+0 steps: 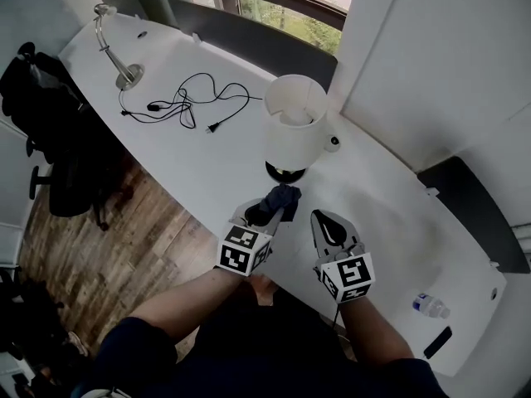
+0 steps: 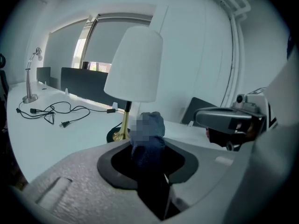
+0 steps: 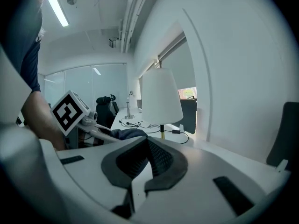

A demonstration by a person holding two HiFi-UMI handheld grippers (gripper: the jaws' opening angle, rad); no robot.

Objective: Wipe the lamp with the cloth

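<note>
A table lamp with a white shade (image 1: 294, 127) and a black base (image 1: 286, 172) stands on the white desk (image 1: 207, 172). My left gripper (image 1: 267, 214) is shut on a dark blue cloth (image 1: 282, 197), holding it just in front of the lamp's base. In the left gripper view the cloth (image 2: 148, 141) sticks up between the jaws, with the shade (image 2: 135, 64) and brass stem (image 2: 124, 125) close behind. My right gripper (image 1: 326, 222) hovers beside the left, shut and holding nothing. The right gripper view has the lamp (image 3: 161, 97) ahead and the cloth (image 3: 128, 133) at left.
A silver desk lamp (image 1: 116, 48) and a loose black cable (image 1: 187, 102) lie at the far left of the desk. A water bottle (image 1: 431, 307) and a flat black object (image 1: 437, 342) sit at the right end. A black office chair (image 1: 50, 131) stands left; grey dividers (image 1: 249, 36) line the back.
</note>
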